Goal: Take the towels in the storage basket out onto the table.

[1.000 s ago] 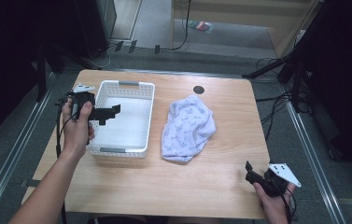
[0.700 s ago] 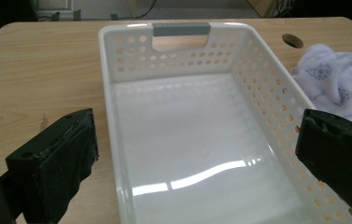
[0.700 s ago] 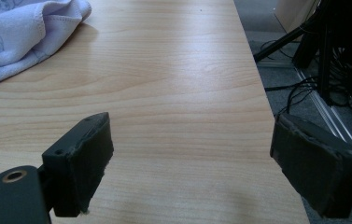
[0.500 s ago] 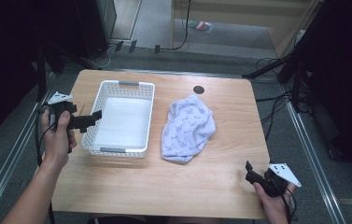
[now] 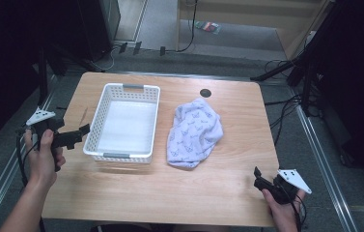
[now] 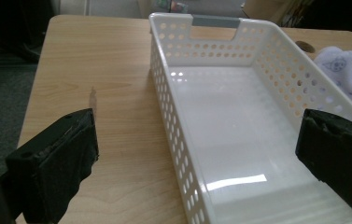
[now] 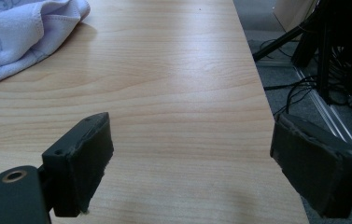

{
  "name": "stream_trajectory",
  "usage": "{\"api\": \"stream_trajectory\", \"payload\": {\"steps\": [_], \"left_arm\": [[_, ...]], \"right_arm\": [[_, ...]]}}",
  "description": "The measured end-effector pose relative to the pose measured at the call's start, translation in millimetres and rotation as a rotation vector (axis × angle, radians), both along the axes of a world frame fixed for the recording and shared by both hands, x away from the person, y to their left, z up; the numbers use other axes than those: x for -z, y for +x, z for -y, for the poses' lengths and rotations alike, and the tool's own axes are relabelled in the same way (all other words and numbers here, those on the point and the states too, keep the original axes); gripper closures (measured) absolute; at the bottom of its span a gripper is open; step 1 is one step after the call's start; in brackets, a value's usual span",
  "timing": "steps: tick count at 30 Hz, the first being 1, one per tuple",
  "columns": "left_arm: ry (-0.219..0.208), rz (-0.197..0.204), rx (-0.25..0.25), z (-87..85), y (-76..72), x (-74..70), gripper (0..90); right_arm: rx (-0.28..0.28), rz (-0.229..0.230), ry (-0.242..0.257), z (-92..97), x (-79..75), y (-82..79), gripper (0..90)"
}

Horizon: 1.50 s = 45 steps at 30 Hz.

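Wooden surface [image 5: 136,188], mid-frame: white perforated basket [image 5: 123,121] empty, butterfly-print cloth [image 5: 193,131] crumpled just right of it, untouched. My left tongs [image 5: 84,129] at basket's left wall, right tongs [image 5: 257,175] lower right; both wide open, holding nothing. Loading not begun.

Light wood table [image 5: 136,193], grain running left-right. Small round black spot [image 5: 205,92] near its far edge, maybe a cable hole, hard to tell. Short dark streak [image 5: 82,116] on the wood toward the left side. Grey floor [image 5: 170,53] behind, black cables [image 5: 286,104] trailing right of the table, dark stand legs [image 5: 286,72] close by. Metal rail [image 5: 322,159] along the right. Pale wooden unit [image 5: 247,14] at the back, small colourful item [image 5: 208,26] beside it on the floor.
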<state>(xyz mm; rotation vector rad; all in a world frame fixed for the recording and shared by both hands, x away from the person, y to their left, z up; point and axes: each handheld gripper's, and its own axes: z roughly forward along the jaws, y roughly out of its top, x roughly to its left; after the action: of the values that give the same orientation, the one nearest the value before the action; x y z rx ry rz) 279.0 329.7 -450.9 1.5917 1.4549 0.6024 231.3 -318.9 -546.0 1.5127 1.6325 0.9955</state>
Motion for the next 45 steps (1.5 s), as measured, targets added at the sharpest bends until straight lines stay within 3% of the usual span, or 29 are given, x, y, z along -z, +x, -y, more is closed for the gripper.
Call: {"api": "stream_trajectory", "payload": {"steps": [8,22,28,31,34,38,41,45], "left_arm": [[-0.033,0.032,-0.012,-10.9,-18.8,21.4,0.0],[0.014,0.044,0.008,-18.0,-51.4,46.9,0.0],[0.032,0.002,-0.022,-25.2,-61.0,68.1,0.0],[0.07,-0.021,-0.038,-29.4,-65.1,84.7,0.0],[0.054,-0.022,-0.03,-29.1,-67.9,95.5,0.0],[0.079,-0.008,0.006,-25.6,-68.2,96.2,0.0],[0.091,-0.04,-0.009,-23.4,-64.7,98.9,0.0],[0.073,-0.053,-0.019,-25.5,-62.7,100.0,0.0]], "right_arm": [[0.003,0.0,0.001,0.2,0.0,-0.3,13.4],[0.002,0.0,-0.001,0.2,0.0,-0.4,13.4],[0.001,0.002,-0.004,0.1,0.0,-0.4,13.5],[0.0,0.003,-0.005,0.1,0.1,-0.5,13.4],[0.0,0.0,-0.002,0.0,0.0,-0.6,13.4],[-0.004,0.0,-0.001,-0.2,0.1,-0.4,13.4],[-0.01,0.003,-0.004,0.1,0.1,-0.6,13.4],[-0.013,0.004,-0.005,0.2,0.1,-0.7,13.3]]}}
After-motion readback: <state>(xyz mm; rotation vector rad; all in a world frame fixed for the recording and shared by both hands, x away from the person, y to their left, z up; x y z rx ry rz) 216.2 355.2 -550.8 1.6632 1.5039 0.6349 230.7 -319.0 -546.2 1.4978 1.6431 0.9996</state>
